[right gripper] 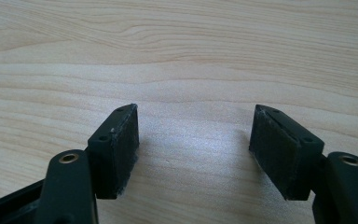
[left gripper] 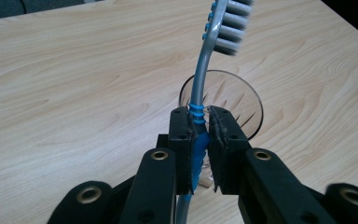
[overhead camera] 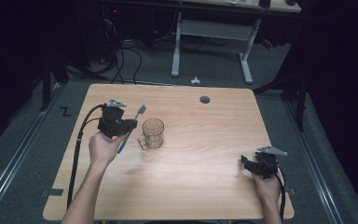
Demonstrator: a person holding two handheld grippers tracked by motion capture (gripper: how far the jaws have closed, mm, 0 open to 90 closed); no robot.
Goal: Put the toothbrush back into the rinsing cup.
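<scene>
Two grippers work over a pale wooden table, and we hold one in each hand. Our left gripper is clamped on a blue and grey toothbrush, its pads pressing the blue grip section partway along the handle. From the high view the toothbrush stands tilted, bristle head up and away from us, tail end down past our left hand. A clear ribbed glass sits on the table just to the right of that gripper; in the left gripper view its rim lies directly behind the brush handle. Whether the handle touches the glass we cannot tell. Well apart, near the table's right edge, our right gripper rests low with its jaws spread wide over bare wood, nothing between the pads. From above, our right hand grips it from behind.
</scene>
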